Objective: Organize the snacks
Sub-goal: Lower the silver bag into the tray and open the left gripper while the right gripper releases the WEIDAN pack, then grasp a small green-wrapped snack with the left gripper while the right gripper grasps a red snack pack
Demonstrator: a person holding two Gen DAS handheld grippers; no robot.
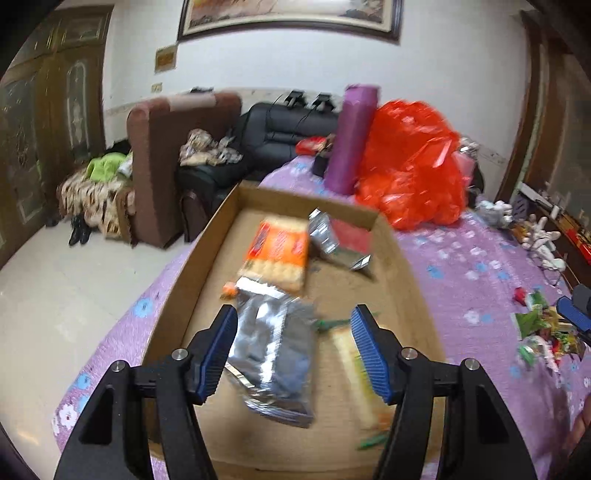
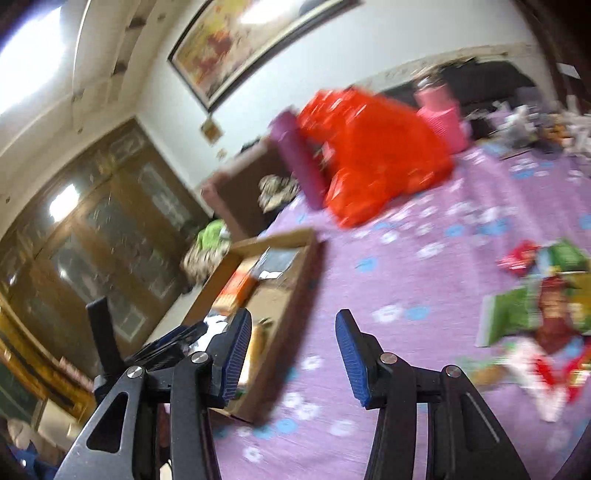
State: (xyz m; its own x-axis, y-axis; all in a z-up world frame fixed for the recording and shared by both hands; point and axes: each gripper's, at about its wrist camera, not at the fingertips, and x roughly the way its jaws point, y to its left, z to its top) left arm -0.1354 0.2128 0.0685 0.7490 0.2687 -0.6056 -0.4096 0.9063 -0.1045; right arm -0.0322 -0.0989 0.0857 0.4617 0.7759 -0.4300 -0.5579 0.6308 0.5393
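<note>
The left tool [image 1: 293, 341] hangs over the shallow brown cardboard box [image 1: 400, 266] on the purple flowered bedspread [image 1: 480, 266], its blue ribbed pads apart and gripping nothing; a blurred silver foil snack pouch [image 1: 273, 354] lies in the box between and beyond them. Farther in lie an orange cracker packet [image 1: 279, 254] and another silver pouch [image 1: 332, 240]. The right tool [image 2: 293, 354] stands part open and empty above the bedspread, just right of the box. A loose pile of green and red snack packets [image 2: 543, 314] lies to its right.

White walls, framed painting [image 1: 290, 16] — brown armchair [image 1: 162, 162], wooden doors [image 1: 48, 122].
</note>
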